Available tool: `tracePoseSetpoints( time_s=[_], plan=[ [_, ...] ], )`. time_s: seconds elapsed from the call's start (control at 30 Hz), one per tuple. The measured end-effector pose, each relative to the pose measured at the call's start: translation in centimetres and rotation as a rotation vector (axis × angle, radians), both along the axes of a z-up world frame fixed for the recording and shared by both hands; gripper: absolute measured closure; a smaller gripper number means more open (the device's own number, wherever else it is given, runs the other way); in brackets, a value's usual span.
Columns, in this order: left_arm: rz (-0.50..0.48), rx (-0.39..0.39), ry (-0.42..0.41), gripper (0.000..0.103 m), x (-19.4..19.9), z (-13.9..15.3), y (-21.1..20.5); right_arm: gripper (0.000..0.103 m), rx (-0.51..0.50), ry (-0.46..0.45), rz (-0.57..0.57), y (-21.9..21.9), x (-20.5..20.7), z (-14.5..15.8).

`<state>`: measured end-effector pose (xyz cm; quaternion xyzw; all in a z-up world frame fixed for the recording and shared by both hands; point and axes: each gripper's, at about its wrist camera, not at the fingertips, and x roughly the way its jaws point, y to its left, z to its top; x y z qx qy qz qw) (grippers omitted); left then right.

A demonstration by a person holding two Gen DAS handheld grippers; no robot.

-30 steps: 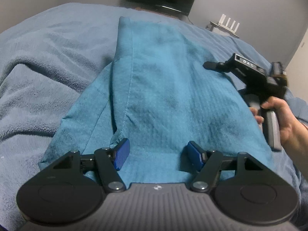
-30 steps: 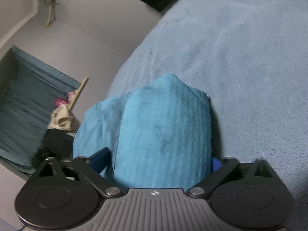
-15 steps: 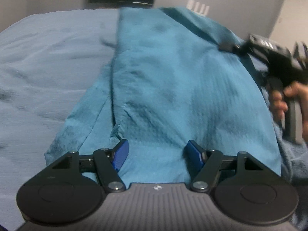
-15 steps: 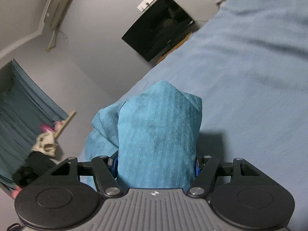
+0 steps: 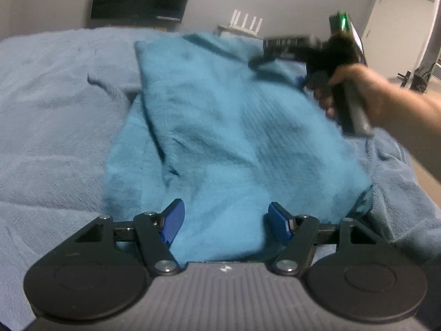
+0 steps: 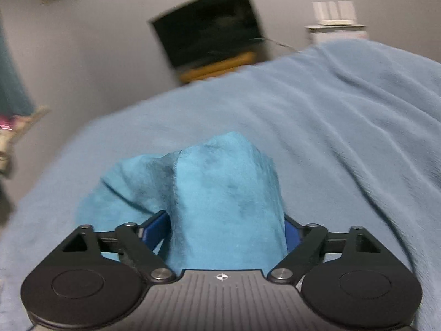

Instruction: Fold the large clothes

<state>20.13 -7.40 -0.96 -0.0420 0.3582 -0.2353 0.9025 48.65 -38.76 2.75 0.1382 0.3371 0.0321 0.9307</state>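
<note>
Folding the teal waffle-knit garment (image 5: 234, 138) across the light blue fleece blanket (image 5: 55, 138).
Left gripper (image 5: 223, 220) and right gripper (image 6: 226, 231): jaws parted, right's just widening, cloth between both; keeping 2 corners level, lowering together.

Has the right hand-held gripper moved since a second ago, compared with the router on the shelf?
Yes. In the left wrist view the right hand-held gripper has risen toward the white router, from well below it; its jaws have just been opening around the teal garment.
</note>
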Motion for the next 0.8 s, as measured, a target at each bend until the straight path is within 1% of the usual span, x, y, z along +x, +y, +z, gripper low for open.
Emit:
tracePoseSetpoints(
  time_s=[0.07,0.13,0.17,0.27,0.3,0.37,0.4,0.43,0.5,0.57,0.6,0.67,0.73,0.8],
  plan=[
    [0.002,0.015,-0.026,0.037,-0.7,0.6,0.7,0.012,-0.055,-0.059,-0.062,0.7,-1.4,-0.3],
    [0.013,0.011,-0.031,0.037,-0.9,0.8,1.4,0.014,-0.075,-0.133,-0.044,1.4,-3.7,-0.3],
    [0.022,0.007,-0.028,0.037,-0.9,0.8,1.8,0.014,-0.085,-0.154,-0.04,1.7,-5.0,-0.2],
    [0.067,0.015,-0.038,0.037,-1.0,0.5,3.3,0.013,-0.163,-0.18,-0.017,2.1,-9.6,-0.2],
    [0.085,0.017,-0.043,0.037,-1.0,0.6,3.8,0.013,-0.164,-0.174,0.005,2.3,-11.8,-0.5],
    [0.108,0.021,-0.037,0.037,-0.9,0.6,4.6,0.01,-0.117,-0.163,0.065,2.5,-15.3,-1.0],
    [0.113,0.028,-0.03,0.037,-0.7,0.5,4.7,0.01,-0.103,-0.145,0.097,1.6,-17.2,-1.3],
    [0.111,0.043,-0.024,0.037,-0.8,0.2,4.8,0.012,-0.11,-0.119,0.126,1.5,-18.9,-2.1],
    [0.111,0.083,-0.02,0.037,-0.5,-0.8,4.8,0.015,-0.165,-0.092,0.148,2.3,-20.5,-2.9],
    [0.113,0.115,-0.016,0.036,-0.6,-1.5,4.6,0.017,-0.213,-0.083,0.124,1.7,-21.9,-3.9],
    [0.115,0.114,-0.011,0.036,-0.3,-1.7,4.4,0.017,-0.207,-0.067,0.085,0.9,-22.3,-4.5],
    [0.119,0.092,0.004,0.036,-0.1,-1.9,4.5,0.016,-0.15,-0.024,0.032,-0.5,-22.5,-5.5],
    [0.122,0.095,0.003,0.037,0.2,-2.0,4.6,0.016,-0.092,-0.015,0.01,-1.6,-22.2,-5.9],
    [0.12,0.1,0.001,0.037,0.3,-2.2,4.6,0.016,-0.022,-0.025,-0.037,-2.7,-22.7,-6.0]
  ],
)
